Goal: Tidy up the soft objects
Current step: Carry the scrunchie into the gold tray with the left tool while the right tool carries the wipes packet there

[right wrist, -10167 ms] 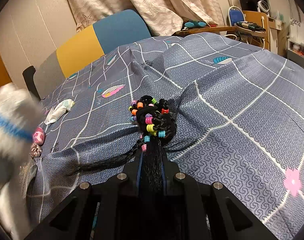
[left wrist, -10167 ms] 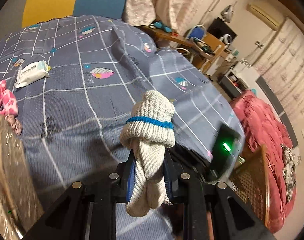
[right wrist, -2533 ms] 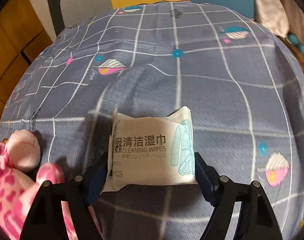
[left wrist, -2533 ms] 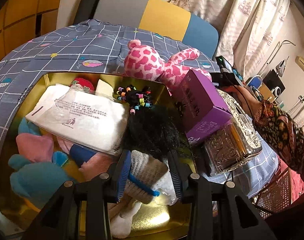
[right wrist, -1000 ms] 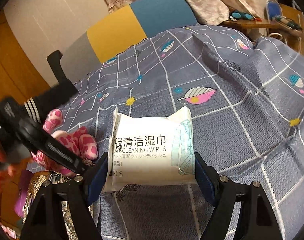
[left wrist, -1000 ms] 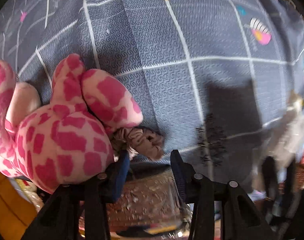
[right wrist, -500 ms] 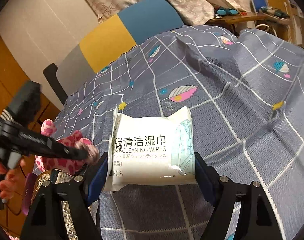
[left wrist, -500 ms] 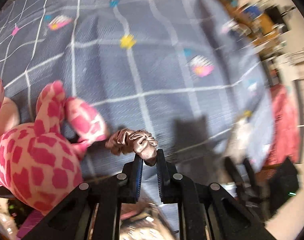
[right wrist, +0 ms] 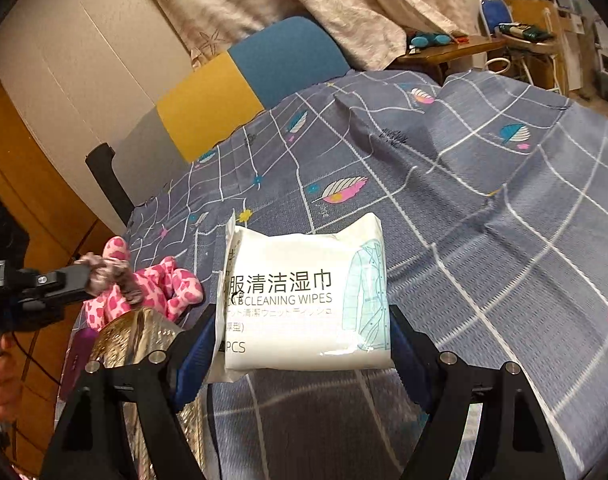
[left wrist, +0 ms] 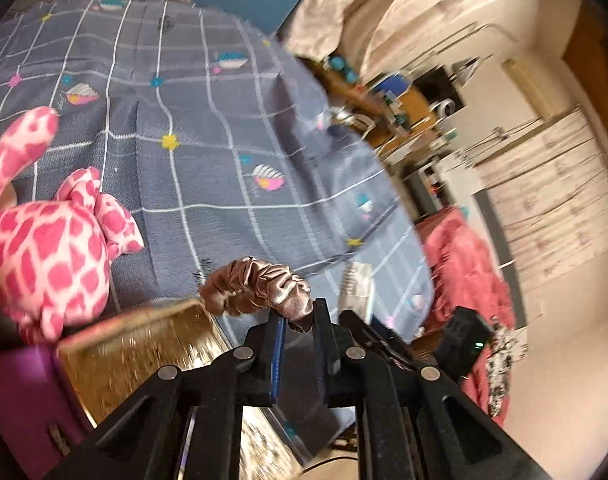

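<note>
Left gripper fingers clamped tight on brown satin scrunchie, lifted off the bed; pink plush beside. Right gripper fingers wide, gripping wipes pack.

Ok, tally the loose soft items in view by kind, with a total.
Scrunchie, in the left gripper: 1
Pack of cleaning wipes, in the right gripper: 1
Pink spotted plush toy, lying on the bedspread: 1
Total: 3

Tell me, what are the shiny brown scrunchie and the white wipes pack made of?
The scrunchie looks like satin fabric: glossy, gathered in soft folds. The wipes pack looks like thin plastic film: smooth, printed, with crimped edges and creases. Both are guesses from looks.
</note>
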Available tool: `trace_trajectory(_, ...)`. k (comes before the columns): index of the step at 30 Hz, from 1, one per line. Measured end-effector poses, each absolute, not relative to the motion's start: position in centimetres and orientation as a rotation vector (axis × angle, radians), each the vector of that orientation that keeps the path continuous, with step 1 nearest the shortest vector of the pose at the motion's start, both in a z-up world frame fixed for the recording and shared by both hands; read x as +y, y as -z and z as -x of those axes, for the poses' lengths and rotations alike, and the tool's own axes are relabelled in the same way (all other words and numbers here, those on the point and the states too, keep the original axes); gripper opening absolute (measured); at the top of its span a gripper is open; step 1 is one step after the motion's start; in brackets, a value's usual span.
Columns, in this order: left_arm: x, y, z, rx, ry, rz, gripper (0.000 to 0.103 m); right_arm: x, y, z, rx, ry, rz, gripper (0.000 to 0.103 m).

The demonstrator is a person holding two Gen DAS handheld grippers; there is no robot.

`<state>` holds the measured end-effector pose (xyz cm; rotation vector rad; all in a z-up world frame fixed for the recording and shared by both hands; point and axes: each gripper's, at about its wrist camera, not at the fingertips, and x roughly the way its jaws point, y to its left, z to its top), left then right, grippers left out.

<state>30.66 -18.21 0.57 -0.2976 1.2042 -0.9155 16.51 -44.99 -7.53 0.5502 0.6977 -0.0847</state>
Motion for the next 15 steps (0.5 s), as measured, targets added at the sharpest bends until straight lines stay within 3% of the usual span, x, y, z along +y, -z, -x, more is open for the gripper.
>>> trace_trajectory(15,-6.2,-4.0,-19.7,0.877,0.862,0.374,0.012,-39.5,4.1,-10.1,0.638,0.025,-0.516,0.08)
